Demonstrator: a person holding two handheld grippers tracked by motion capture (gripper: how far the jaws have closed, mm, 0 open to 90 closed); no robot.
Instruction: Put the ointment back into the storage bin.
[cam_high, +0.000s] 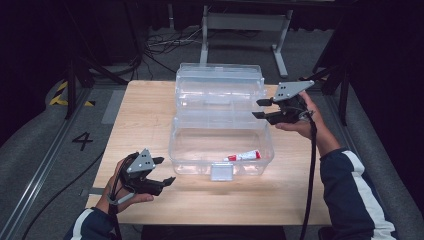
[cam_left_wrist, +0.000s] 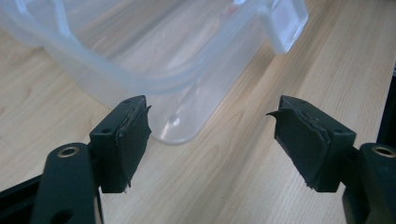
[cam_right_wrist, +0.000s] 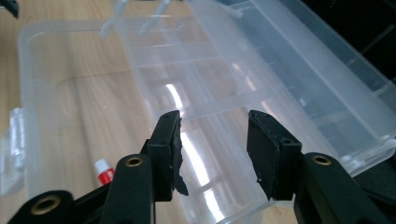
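Looking like a lab/test rig: cables (cam_high: 165, 42) lying behind wooden table (cam_high: 145, 115), hazard tape (cam_high: 62, 95) running left of it.

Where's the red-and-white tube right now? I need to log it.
In the high view, the tube lies inside the clear box's bottom, near its front wall, just right of the latch.

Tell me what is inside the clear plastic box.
A red and white tube lies on the floor of the clear plastic box, near its front wall. Nothing else shows inside; the walls hide nothing.

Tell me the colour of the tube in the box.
Red tube with a white cap, clearest from the high view.
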